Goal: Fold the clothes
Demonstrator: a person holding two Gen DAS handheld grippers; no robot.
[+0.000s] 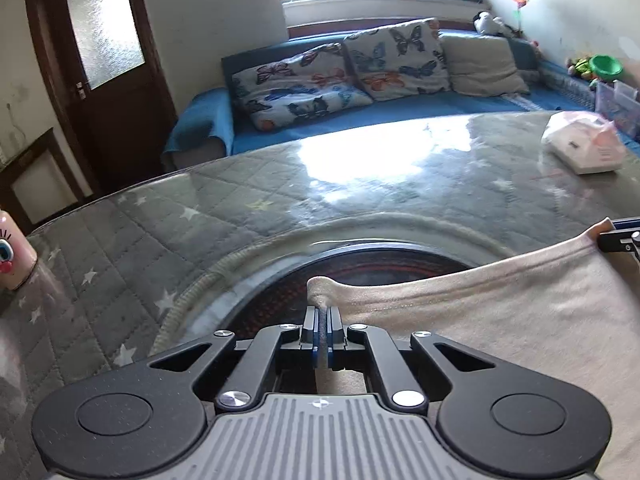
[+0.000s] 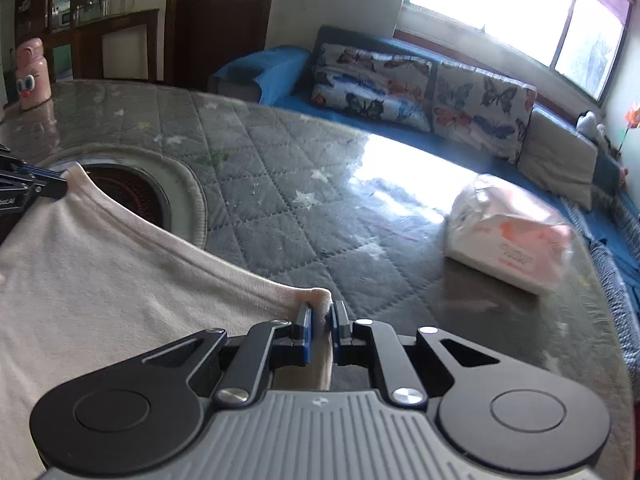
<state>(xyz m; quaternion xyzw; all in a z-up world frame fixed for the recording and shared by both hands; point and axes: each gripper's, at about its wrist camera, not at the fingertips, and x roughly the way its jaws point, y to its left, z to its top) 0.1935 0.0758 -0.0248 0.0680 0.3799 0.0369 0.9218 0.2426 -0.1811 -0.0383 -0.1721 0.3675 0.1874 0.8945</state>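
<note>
A beige garment (image 1: 500, 320) is stretched between my two grippers above the round table. My left gripper (image 1: 322, 316) is shut on the garment's left corner, which bunches up just past the fingertips. My right gripper (image 2: 320, 314) is shut on the other corner of the garment (image 2: 100, 280). The hemmed edge sags between them. The right gripper shows at the right edge of the left wrist view (image 1: 622, 238), and the left gripper at the left edge of the right wrist view (image 2: 24, 186).
The table (image 1: 320, 184) has a grey quilted star cover under glass and a dark round insert (image 2: 132, 192) in the middle. A tissue pack (image 2: 516, 232) lies at the right. A pink bottle (image 2: 32, 74) stands at the left. A blue sofa (image 1: 360, 120) with cushions lies behind.
</note>
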